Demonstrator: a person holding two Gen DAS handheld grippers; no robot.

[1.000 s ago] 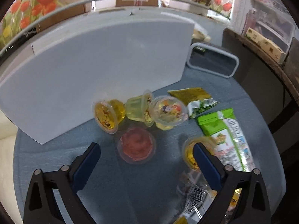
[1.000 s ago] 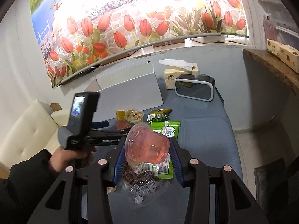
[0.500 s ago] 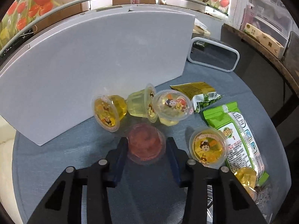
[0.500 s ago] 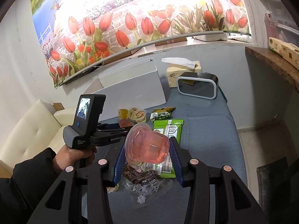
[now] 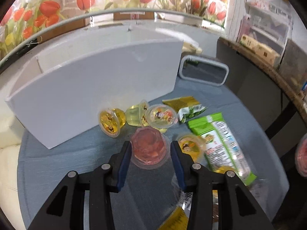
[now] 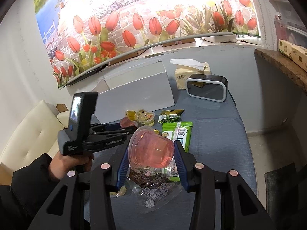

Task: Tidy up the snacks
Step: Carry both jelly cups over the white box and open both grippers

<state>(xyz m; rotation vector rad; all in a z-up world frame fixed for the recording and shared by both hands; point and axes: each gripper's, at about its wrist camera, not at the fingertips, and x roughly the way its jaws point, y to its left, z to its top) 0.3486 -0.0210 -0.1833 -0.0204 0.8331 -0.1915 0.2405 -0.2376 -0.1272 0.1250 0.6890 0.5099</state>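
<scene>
On the left side of the blue-grey cloth-covered table (image 5: 57, 164), a tall white open cardboard box (image 5: 92, 88) stands toward the far edge. Just in front of it lie 3 small clear jelly cups: a yellow one tipped on its side (image 5: 110, 122), a pale green one also on its side (image 5: 136, 114), and an upright one with a cartoon lid (image 5: 161, 116). Nearer the front, the left claw (image 5: 150, 153) is closed partway, its blue pads pressing both sides of an upside-down pink jelly cup (image 5: 148, 147); whether the cup rests on the cloth or is lifted off it I cannot tell. Just right of that sits an orange jelly cup with a cartoon lid (image 5: 190, 147), then a long green snack packet (image 5: 216, 140), with a smaller gold-and-green foil packet (image 5: 184, 105) behind it. A black, white-rimmed digital clock (image 6: 207, 90) and a yellow tissue pack (image 6: 191, 72) sit at the far right corner. The right claw (image 6: 151, 153), held above the front edge, is partly closed on a second pink jelly cup (image 6: 151, 150), tilted sideways, over a clear bag of dark wrapped sweets (image 6: 151, 182).
</scene>
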